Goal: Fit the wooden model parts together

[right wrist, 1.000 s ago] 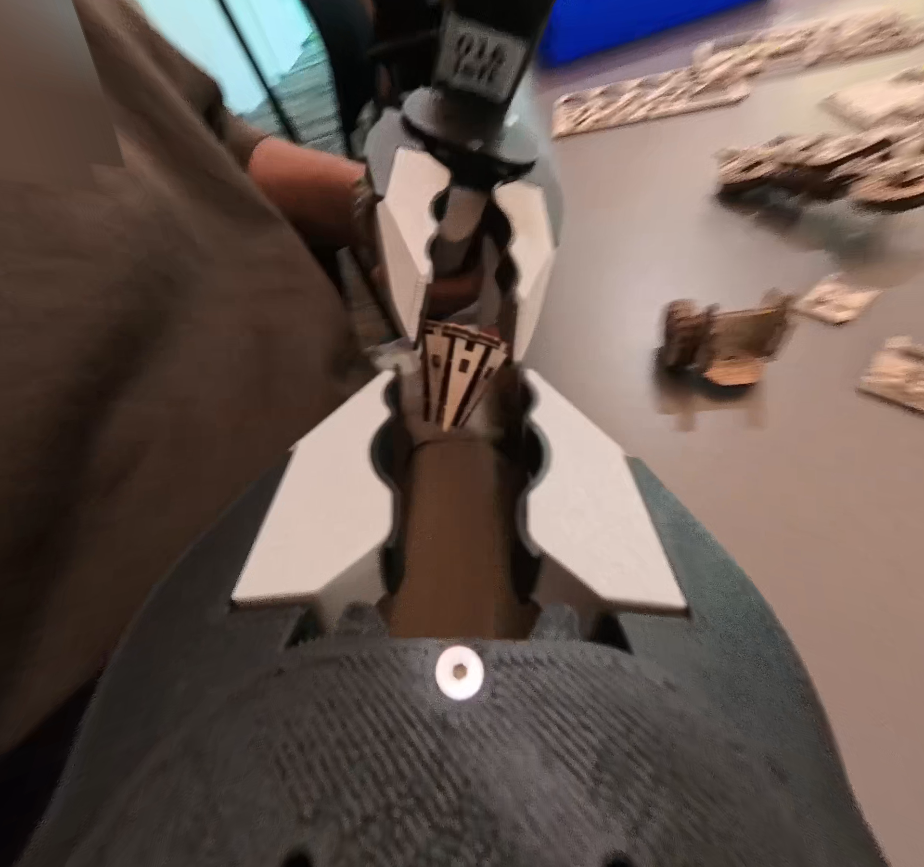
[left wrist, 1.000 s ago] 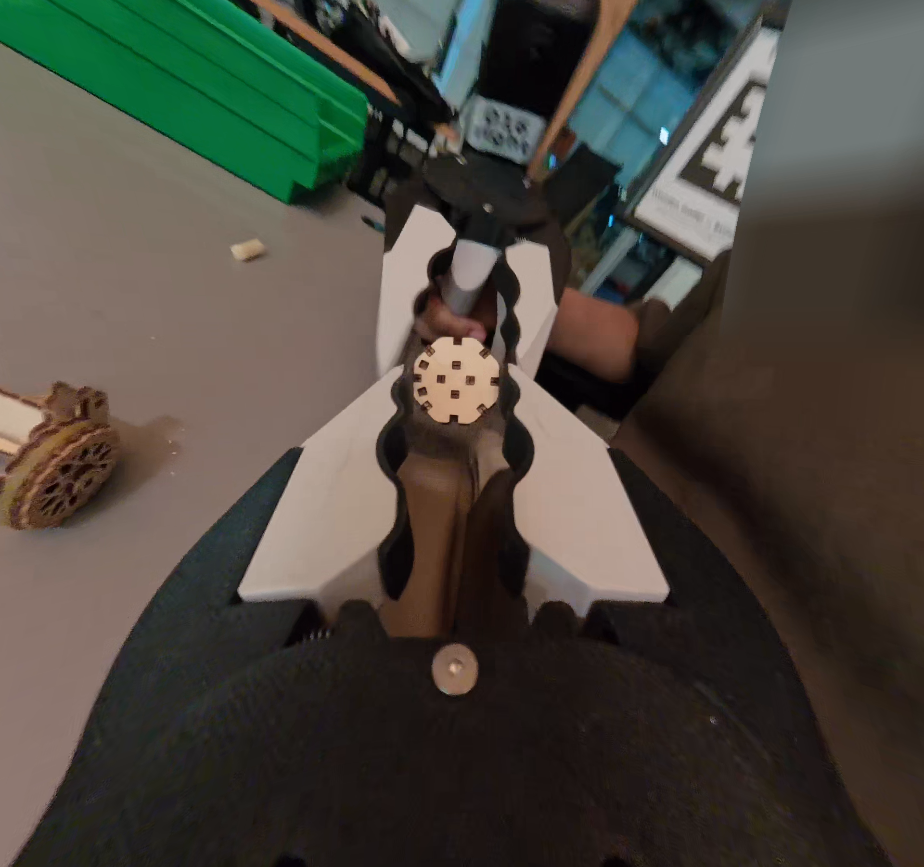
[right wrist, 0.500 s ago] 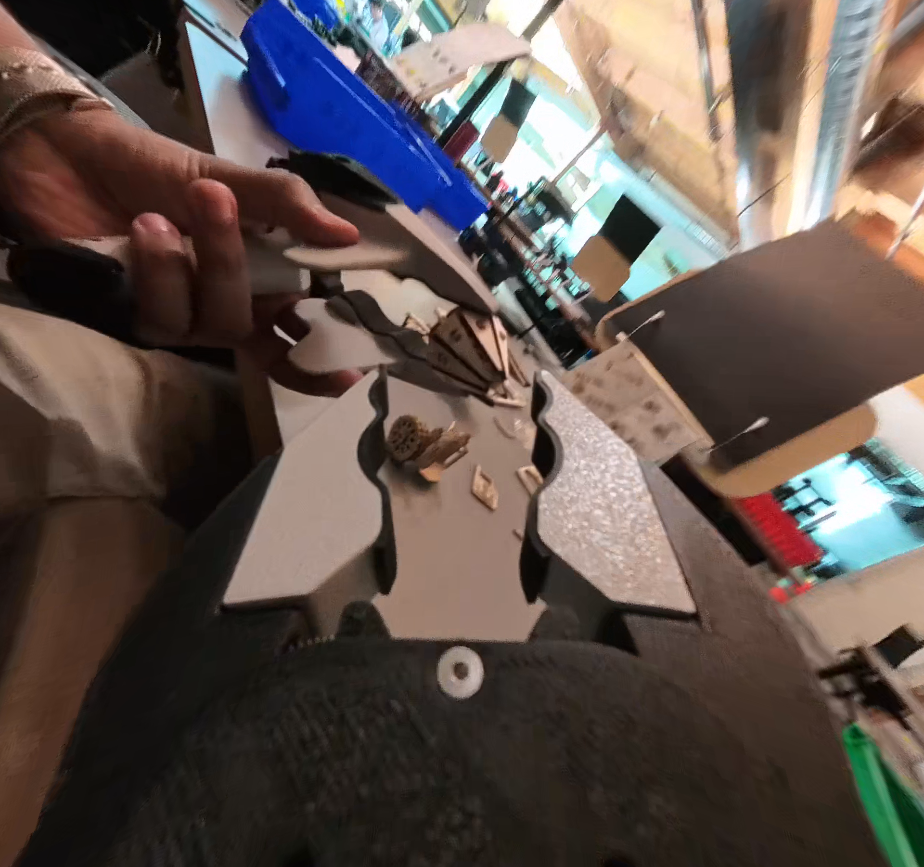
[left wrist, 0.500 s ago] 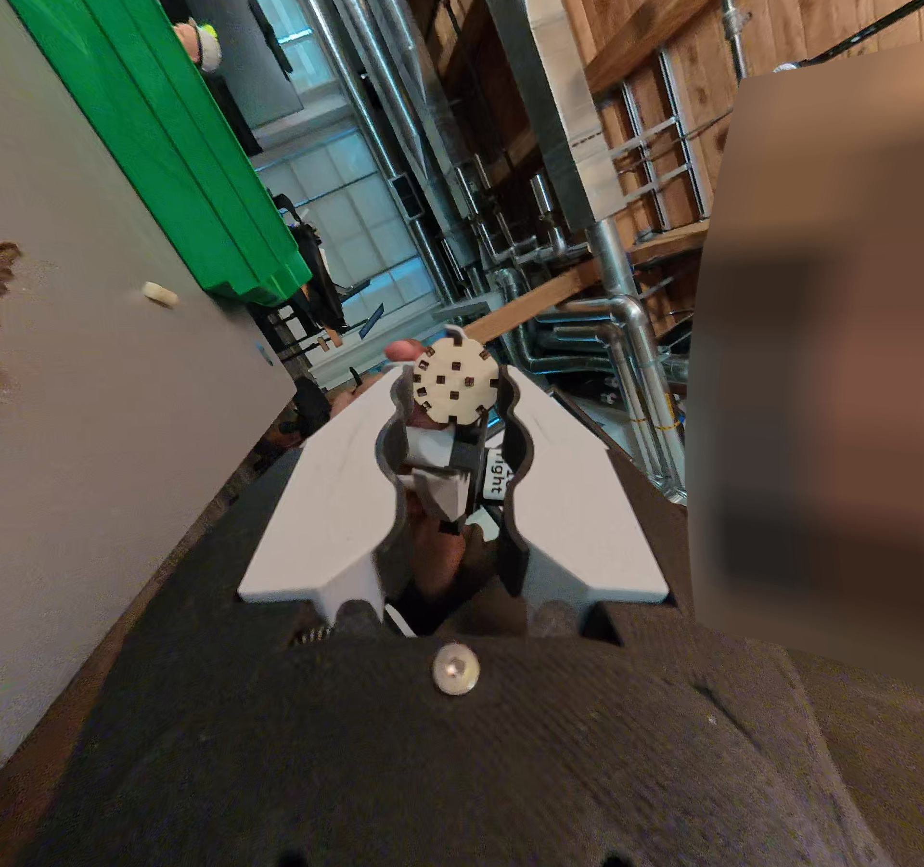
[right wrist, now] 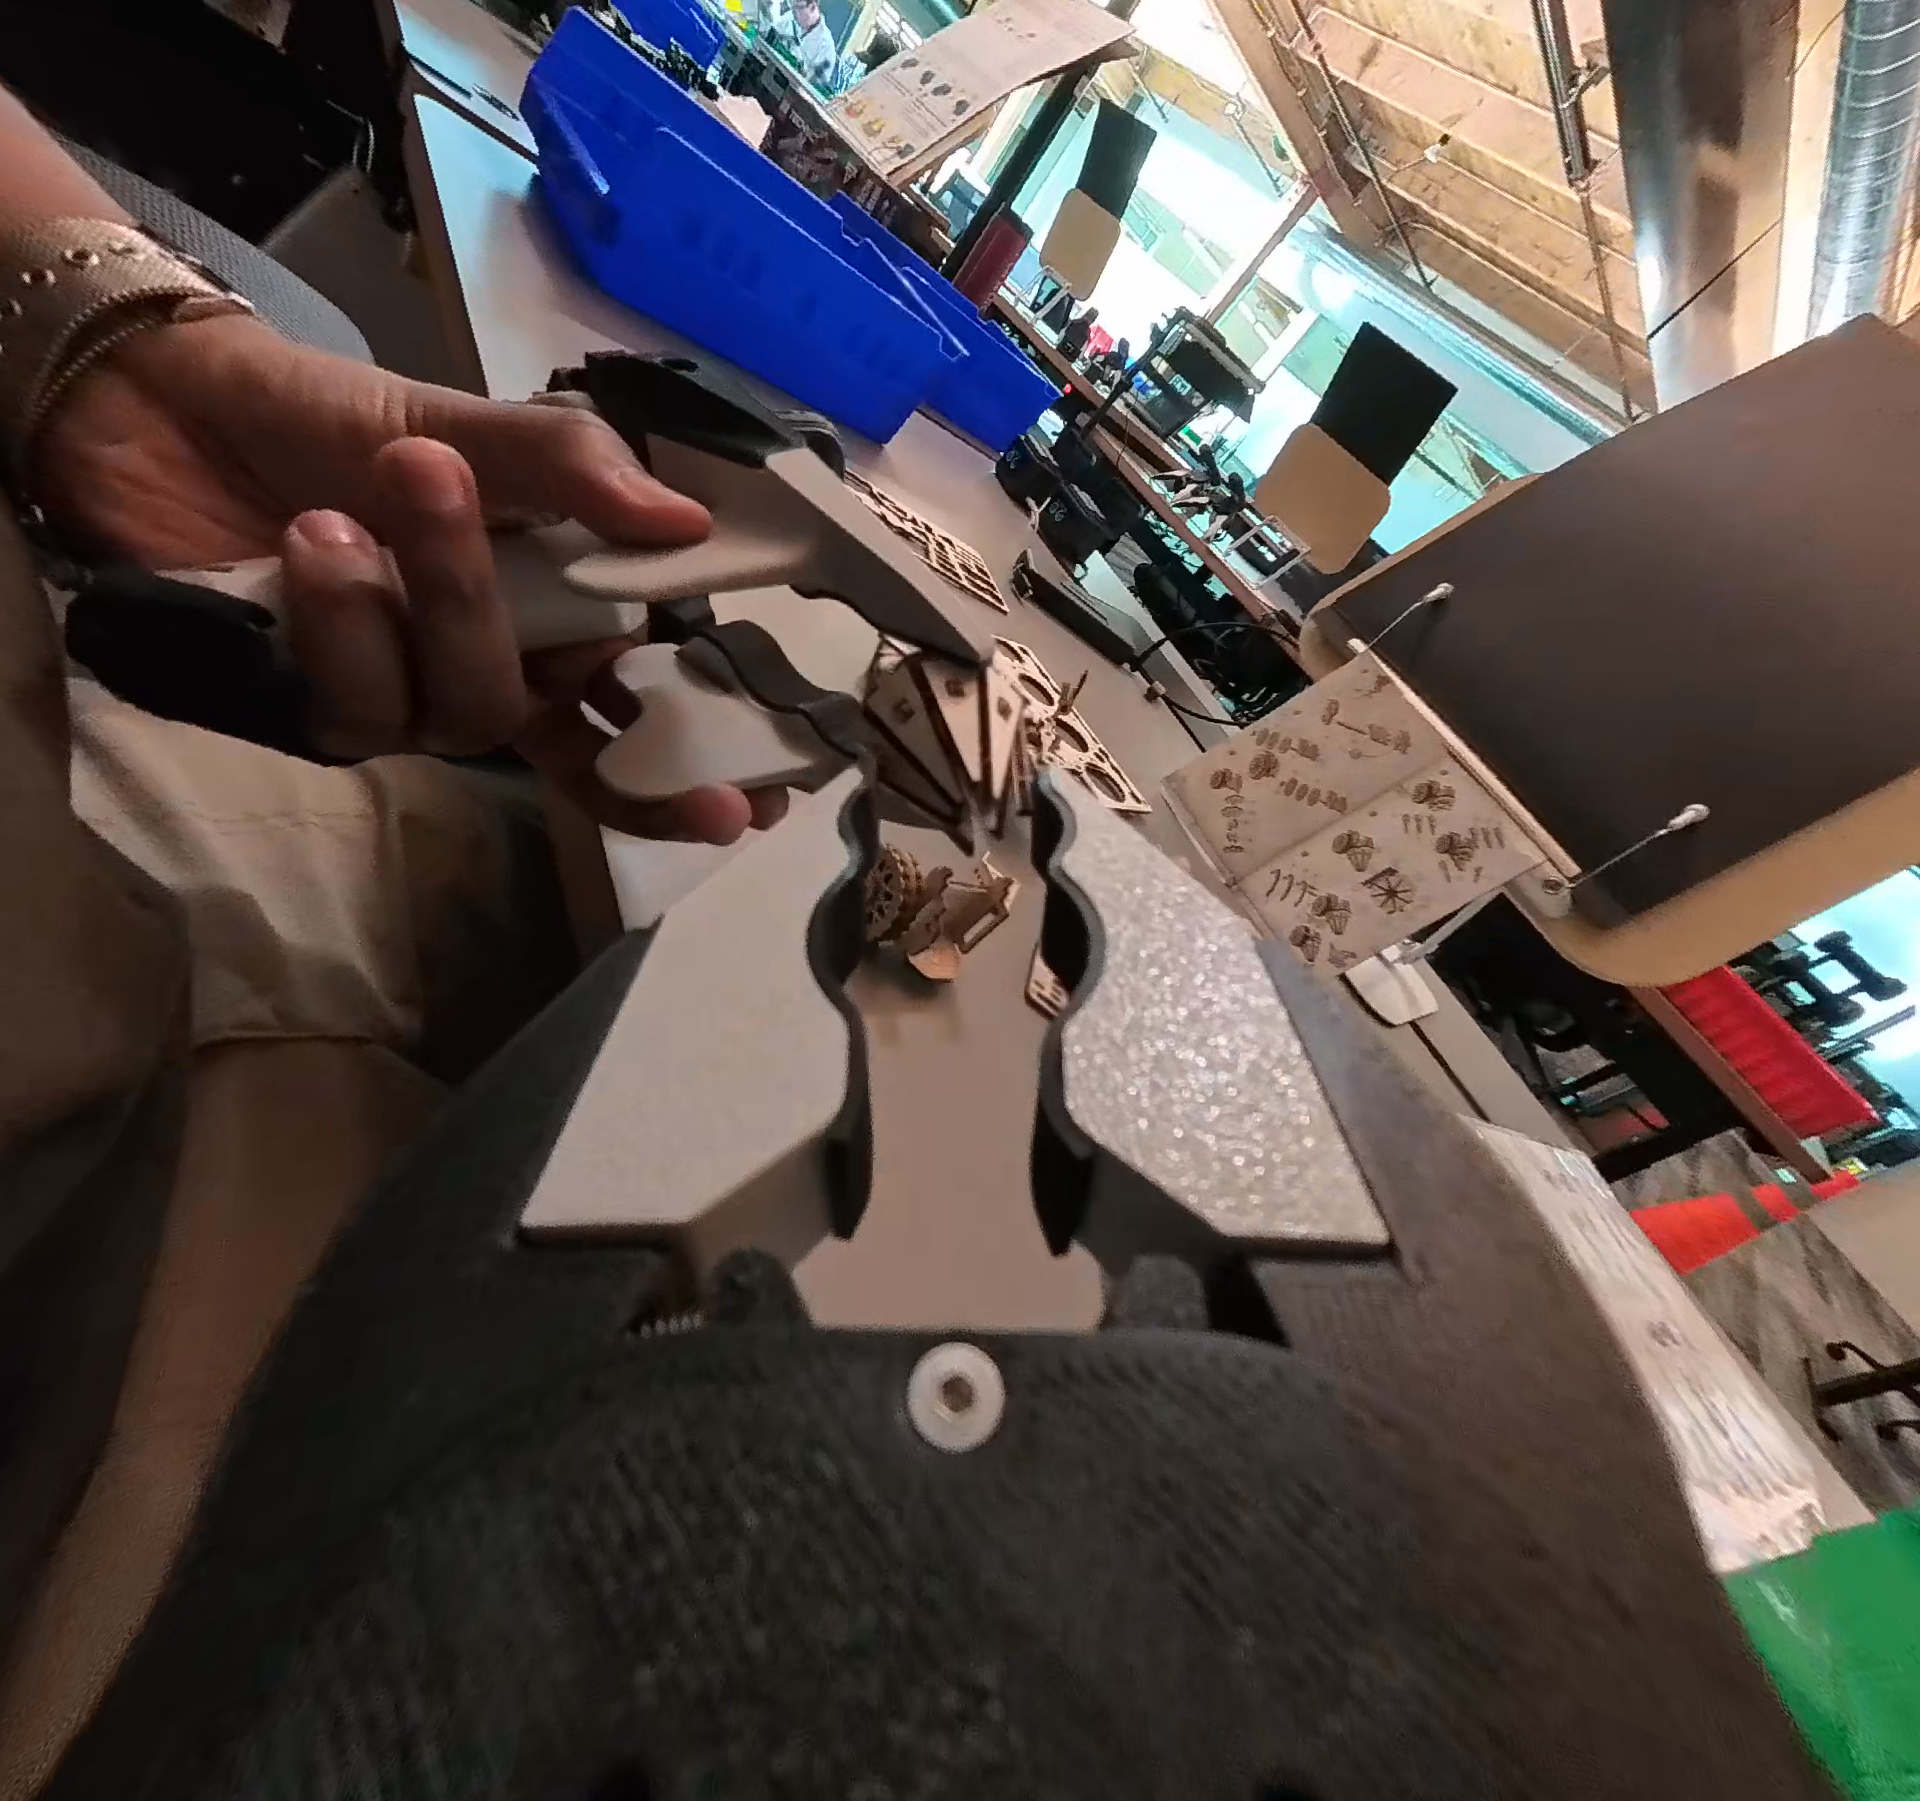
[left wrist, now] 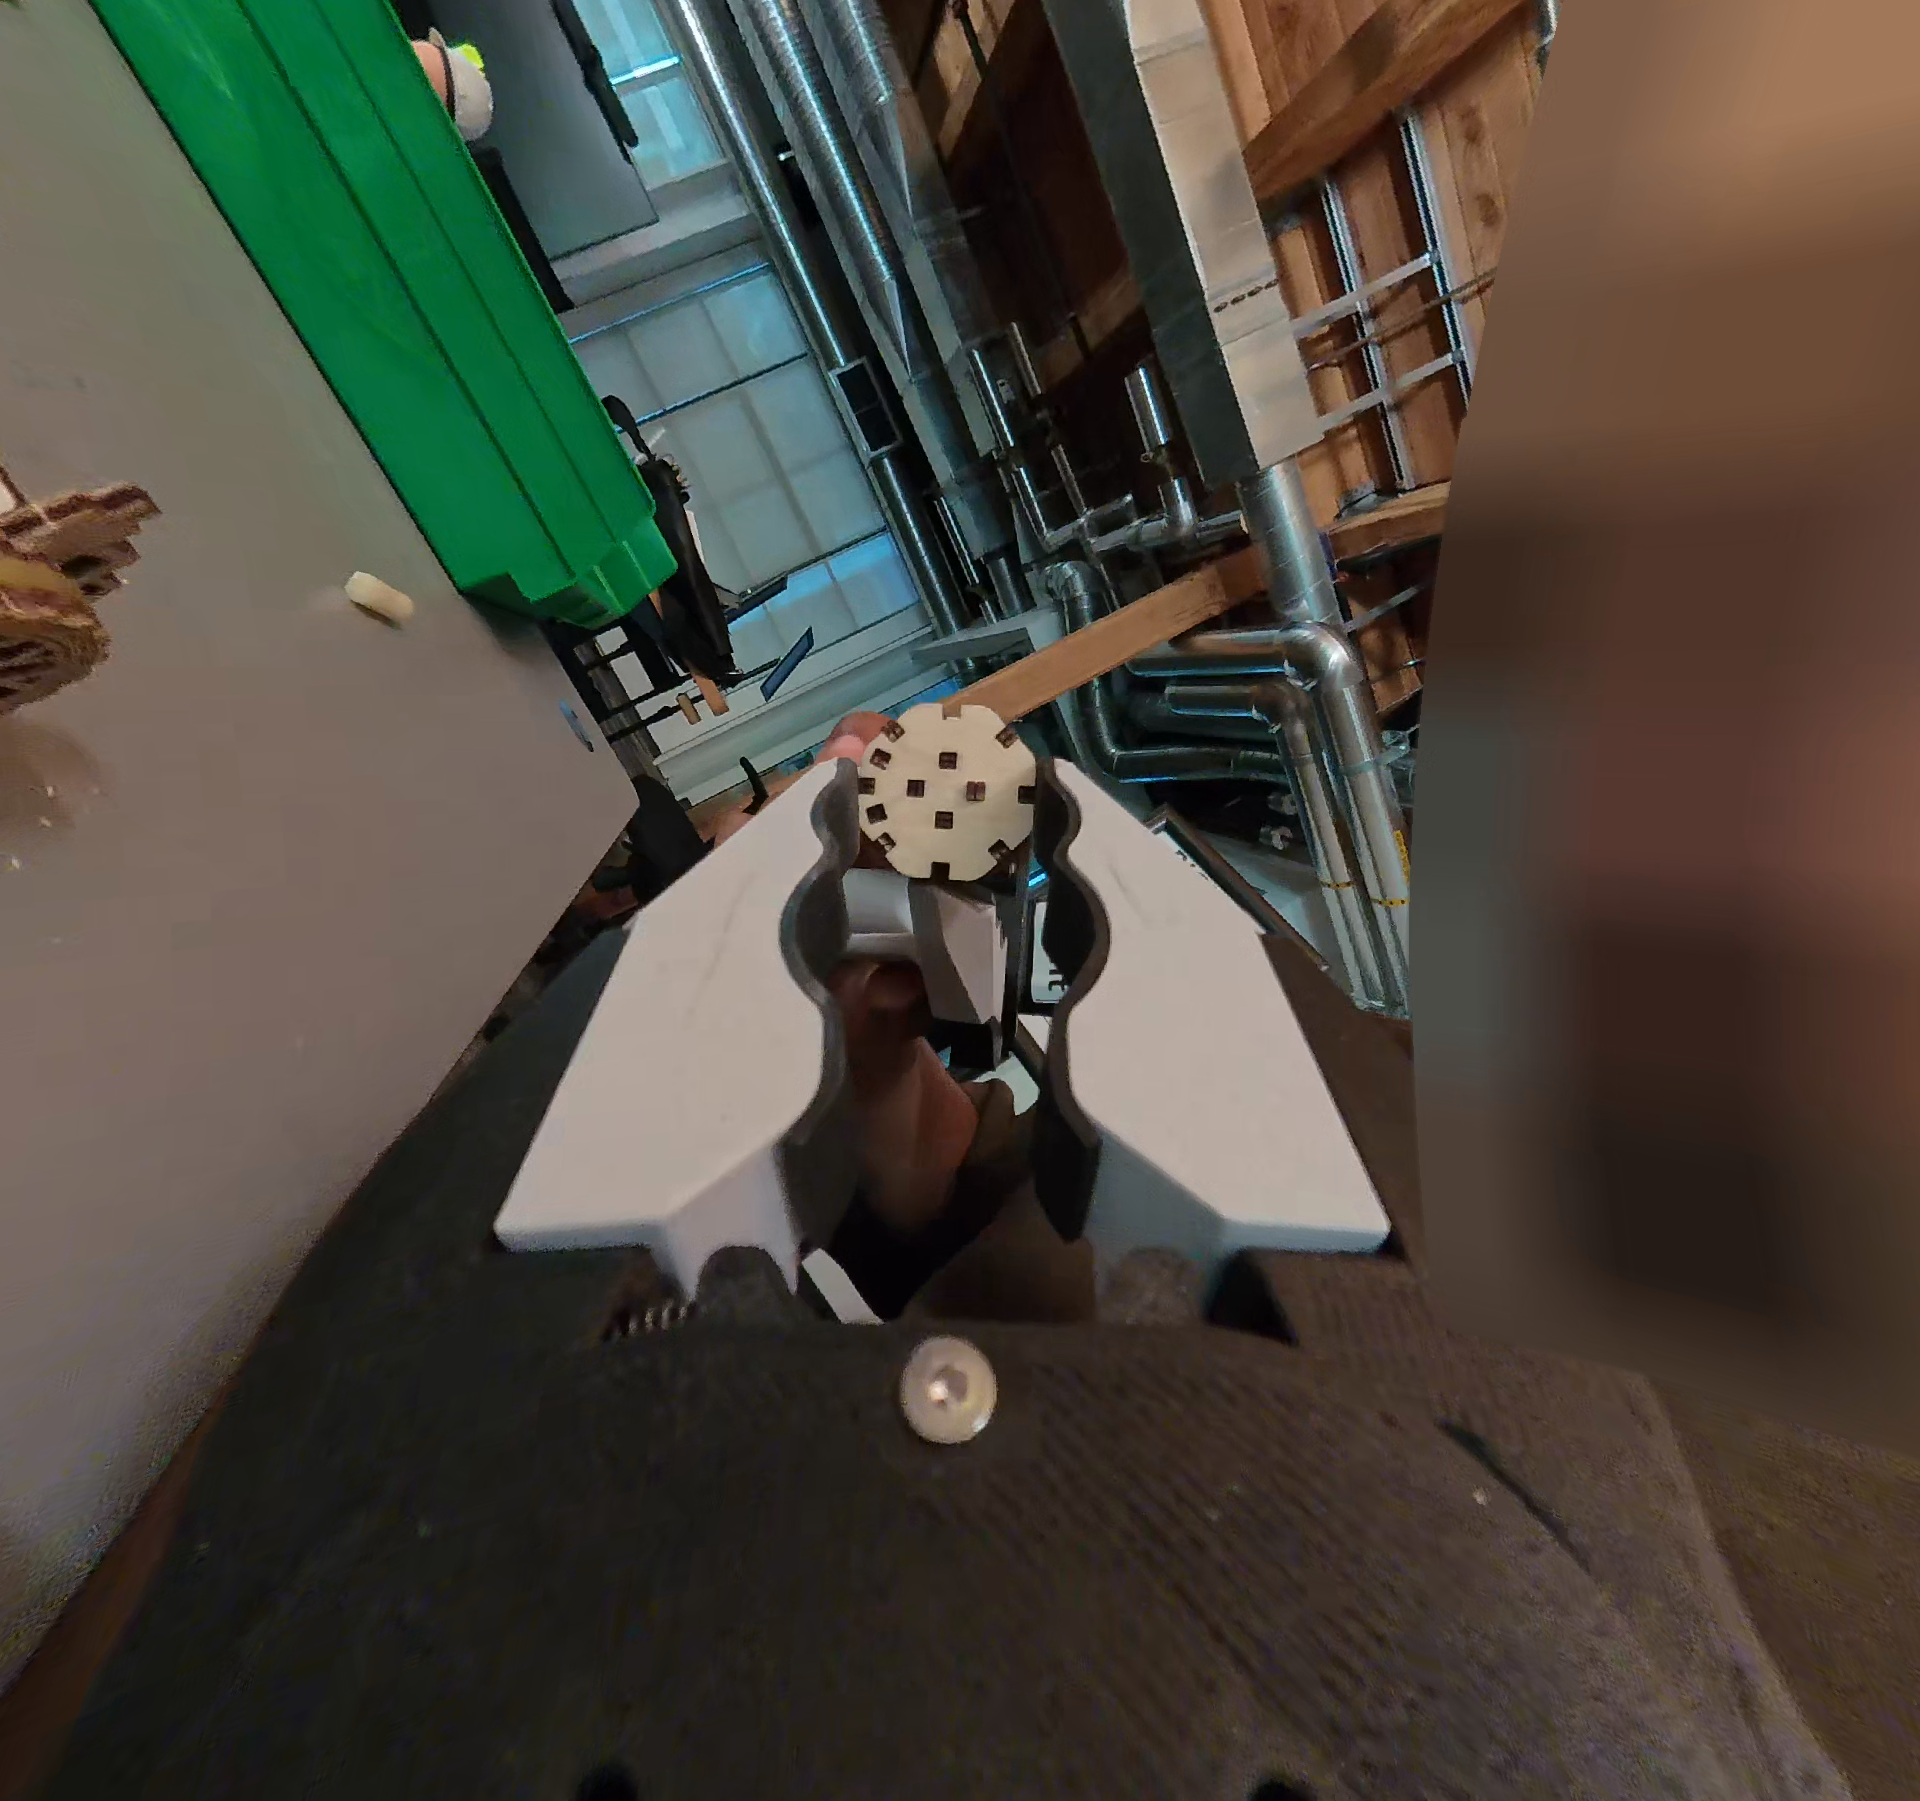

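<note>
Wooden cone assembly [right wrist: 951, 749] sits pinched at the tips of the left gripper [left wrist: 948, 816] — notched disc end [left wrist: 945, 790] facing that camera, long axis along the fingers. Right gripper [right wrist: 945, 816] is spread, holding nothing, just beside it; a hand [right wrist: 343, 556] grips the left tool.

Left tongs [left wrist: 945, 801] tilted upward, closed on a piece, right tongs [right wrist: 951, 806] parted, gripping nothing
</note>
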Tool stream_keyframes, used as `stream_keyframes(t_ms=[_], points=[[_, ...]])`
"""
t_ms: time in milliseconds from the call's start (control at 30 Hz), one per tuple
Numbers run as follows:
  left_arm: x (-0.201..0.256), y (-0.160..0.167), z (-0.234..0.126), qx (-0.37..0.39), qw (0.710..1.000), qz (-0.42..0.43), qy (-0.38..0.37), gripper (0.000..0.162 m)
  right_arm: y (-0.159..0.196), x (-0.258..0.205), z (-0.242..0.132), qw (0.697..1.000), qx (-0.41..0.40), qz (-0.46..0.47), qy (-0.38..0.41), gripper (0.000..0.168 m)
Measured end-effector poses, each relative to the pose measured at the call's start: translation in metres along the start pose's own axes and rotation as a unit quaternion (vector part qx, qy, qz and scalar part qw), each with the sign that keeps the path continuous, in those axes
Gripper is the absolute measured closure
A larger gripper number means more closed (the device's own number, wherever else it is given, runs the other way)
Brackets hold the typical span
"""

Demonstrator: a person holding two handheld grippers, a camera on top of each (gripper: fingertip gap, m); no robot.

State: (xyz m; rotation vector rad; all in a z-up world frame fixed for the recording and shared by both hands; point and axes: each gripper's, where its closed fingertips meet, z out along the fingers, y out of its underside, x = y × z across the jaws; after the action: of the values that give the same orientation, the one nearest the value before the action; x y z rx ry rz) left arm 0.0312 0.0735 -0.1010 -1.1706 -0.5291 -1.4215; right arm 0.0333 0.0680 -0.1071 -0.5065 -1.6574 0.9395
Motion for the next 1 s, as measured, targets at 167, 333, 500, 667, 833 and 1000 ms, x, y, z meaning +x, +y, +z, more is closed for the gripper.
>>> stream_keyframes(t_ms=[167,333,500,667,833,1000], points=[[-0.0043,-0.0004,-0.0001,-0.003,1.0,-0.006,-0.004,0.13,0.0036,-0.0008,0.0007,1.0,-0.003,0.003,-0.008,0.141],[-0.0069,-0.0005,-0.0005,-0.003,1.0,-0.011,-0.009,0.13,0.0058,-0.0019,0.0011,1.0,-0.007,0.002,-0.012,0.142],[-0.0083,0.0003,-0.0009,-0.005,1.0,-0.01,-0.015,0.13,0.0054,-0.0033,0.001,1.0,-0.006,-0.015,-0.008,0.142],[-0.0068,0.0022,-0.0009,-0.011,1.0,-0.011,-0.012,0.13,0.0036,-0.0044,-0.0003,1.0,-0.001,-0.003,-0.016,0.144],[-0.0075,0.0034,-0.0008,-0.013,1.0,-0.019,-0.01,0.13,0.0041,-0.0049,-0.0013,1.0,-0.003,0.0,-0.022,0.144],[-0.0089,0.0072,-0.0008,-0.031,0.999,-0.009,-0.019,0.13,0.0056,-0.0069,-0.0031,0.999,-0.002,0.008,-0.034,0.144]])
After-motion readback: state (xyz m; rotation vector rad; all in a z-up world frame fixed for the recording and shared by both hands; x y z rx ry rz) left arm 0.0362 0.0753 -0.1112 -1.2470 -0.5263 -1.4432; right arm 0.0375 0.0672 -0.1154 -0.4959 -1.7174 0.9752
